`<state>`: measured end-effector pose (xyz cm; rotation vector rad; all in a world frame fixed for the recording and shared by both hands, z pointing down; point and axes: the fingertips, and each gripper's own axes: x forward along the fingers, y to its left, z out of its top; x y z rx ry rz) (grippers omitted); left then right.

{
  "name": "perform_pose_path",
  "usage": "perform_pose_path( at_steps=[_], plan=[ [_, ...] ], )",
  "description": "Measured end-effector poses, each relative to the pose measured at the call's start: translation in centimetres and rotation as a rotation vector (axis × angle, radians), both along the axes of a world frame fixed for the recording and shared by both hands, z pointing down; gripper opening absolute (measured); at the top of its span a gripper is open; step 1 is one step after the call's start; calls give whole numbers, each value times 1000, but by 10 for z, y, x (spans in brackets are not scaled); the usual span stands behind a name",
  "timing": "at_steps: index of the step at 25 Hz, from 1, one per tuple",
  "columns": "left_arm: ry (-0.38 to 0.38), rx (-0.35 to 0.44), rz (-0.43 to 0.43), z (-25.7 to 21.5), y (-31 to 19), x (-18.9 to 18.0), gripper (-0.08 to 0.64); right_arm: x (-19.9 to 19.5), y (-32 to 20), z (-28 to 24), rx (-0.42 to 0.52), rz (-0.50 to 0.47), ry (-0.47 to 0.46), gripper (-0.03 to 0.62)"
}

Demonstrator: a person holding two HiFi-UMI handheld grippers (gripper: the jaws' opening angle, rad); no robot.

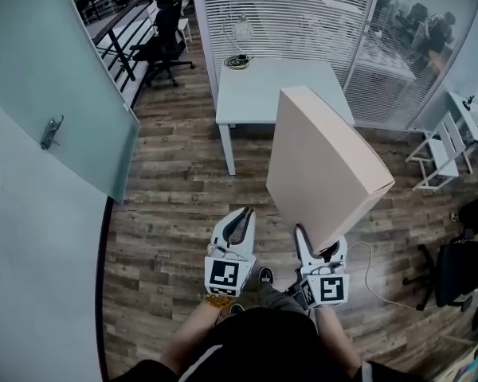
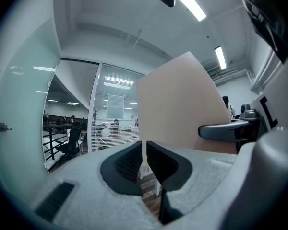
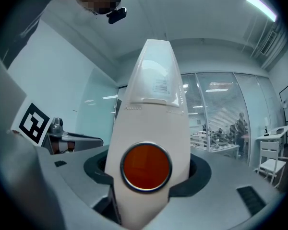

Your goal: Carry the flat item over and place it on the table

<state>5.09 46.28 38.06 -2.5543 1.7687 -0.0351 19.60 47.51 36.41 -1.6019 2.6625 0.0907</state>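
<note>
Forearms: both reach forward from the bottom of the head view, side by side, each ending behind a tool's marker cube. Both tools point level, away from the body.
Left gripper [image 1: 240, 217]: jaws are brought together with only a hairline between the pads and nothing in them. It sits just left of the box, apart from it.
Right gripper [image 1: 312, 249]: jaws stand wide and are clamped on the lower end of the flat box.
Flat box [image 1: 323, 161]: pale beige and held in the air on edge, rising from the right gripper and leaning up and away. Its narrow white edge carries a round orange sticker [image 3: 146, 166] and faces that gripper's camera.
Table [image 1: 259, 94]: white, ahead beyond the box, set against slatted blinds. A coiled cable [image 1: 237, 60] lies at its far edge.
Floor [image 1: 175, 205]: wood planks under both tools.
Glass door [image 1: 56, 78]: frosted, at the left.
</note>
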Motion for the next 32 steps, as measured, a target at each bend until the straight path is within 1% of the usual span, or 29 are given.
perform_pose_path(
  at_steps=[3,9,15,19,23,28,32],
  plan=[
    [-11,-23,-1,5,-34,15,41,16,-33,1,-2,3,4,279],
    [-22,-36,-18,11,-77,33,41,31,-86,3,13,-24,35,279],
    [-14,-53,-27,19,-113,28,41,21,-132,11,-10,-37,26,278],
    [-1,-41,-19,19,-147,16,41,5,-166,13,-15,-36,30,278],
    [21,-32,-5,21,-191,-3,41,-16,-204,11,-10,-27,45,278],
    [41,-12,28,16,-252,-29,41,-39,-255,7,-2,8,66,278],
    [53,-4,52,10,-294,-48,41,-54,-293,4,-14,38,70,278]
  ],
)
